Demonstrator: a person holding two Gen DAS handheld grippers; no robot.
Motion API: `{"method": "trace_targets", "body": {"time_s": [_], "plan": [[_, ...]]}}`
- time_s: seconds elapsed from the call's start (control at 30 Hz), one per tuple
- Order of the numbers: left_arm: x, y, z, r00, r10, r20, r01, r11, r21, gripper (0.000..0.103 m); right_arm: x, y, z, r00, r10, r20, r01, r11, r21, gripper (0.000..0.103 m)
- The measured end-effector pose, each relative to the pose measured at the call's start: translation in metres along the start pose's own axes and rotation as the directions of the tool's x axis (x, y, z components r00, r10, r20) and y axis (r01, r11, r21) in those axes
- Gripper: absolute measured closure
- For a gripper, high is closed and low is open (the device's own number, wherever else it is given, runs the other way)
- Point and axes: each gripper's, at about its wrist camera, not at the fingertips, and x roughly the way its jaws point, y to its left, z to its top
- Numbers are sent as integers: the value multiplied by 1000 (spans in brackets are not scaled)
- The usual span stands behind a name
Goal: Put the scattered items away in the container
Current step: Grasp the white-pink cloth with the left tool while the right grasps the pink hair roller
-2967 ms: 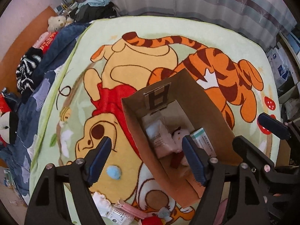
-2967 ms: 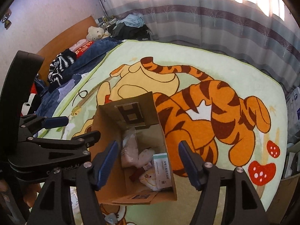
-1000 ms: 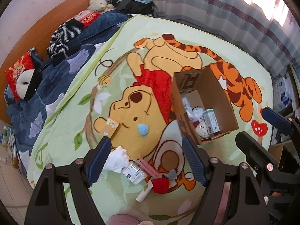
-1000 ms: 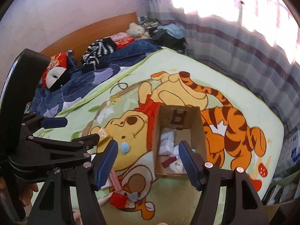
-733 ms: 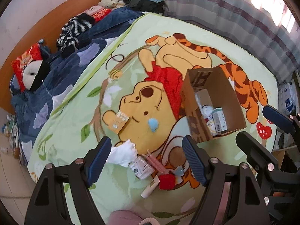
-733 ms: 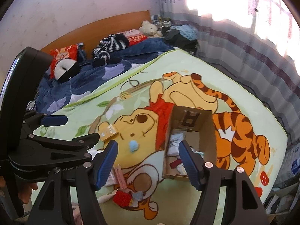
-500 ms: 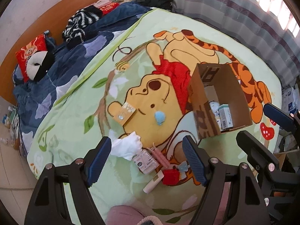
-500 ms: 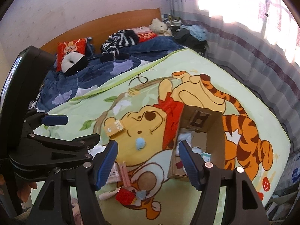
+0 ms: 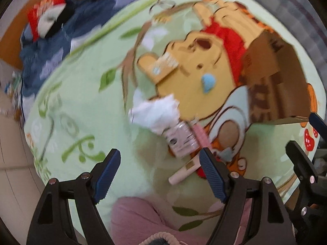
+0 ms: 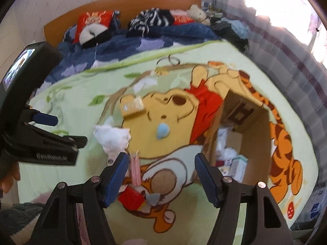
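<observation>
Nearest, the left gripper (image 9: 159, 170) points straight down with jaws spread and empty. Just beyond, at about one o'clock, lies the heap: a cream tube (image 9: 184, 173), a clear packet (image 9: 181, 140) and a pink stick (image 9: 201, 135) (its length runs toward eleven o'clock). The right gripper (image 10: 161, 176), jaws also released, hangs close over the same heap. The cardboard box (image 10: 255, 143) stands farther off at two o'clock on the bed blanket (image 9: 81, 94).

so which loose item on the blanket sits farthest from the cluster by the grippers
The flat orange packet: it lies alone up on the bear's ear, beyond the blue pompom and white cloth.
</observation>
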Motion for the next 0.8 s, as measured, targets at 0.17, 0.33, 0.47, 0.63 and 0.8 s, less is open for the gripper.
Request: {"method": "trace_targets", "body": {"time_s": [0.17, 0.33, 0.47, 0.63, 0.8], "plan": [[40, 22, -3, 999, 9, -41, -11, 998, -57, 22, 36, 7, -11, 999, 24, -38, -24, 1000, -8, 34], [83, 32, 1, 998, -8, -57, 4, 997, -79, 22, 75, 11, -21, 997, 37, -70, -36, 999, 10, 34], [120, 35, 12, 995, -34, -96, 22, 992, -121, 23, 111, 12, -30, 993, 43, -106, -40, 999, 36, 34], [168, 39, 28, 980, -152, -130, 107, 948, -299, 22, 136, 12, -36, 993, 37, -114, -31, 998, 54, 34], [208, 38, 39, 960, -233, -153, 148, 891, -429, 22, 153, 12, -45, 994, 23, -106, -18, 999, 43, 34]]}}
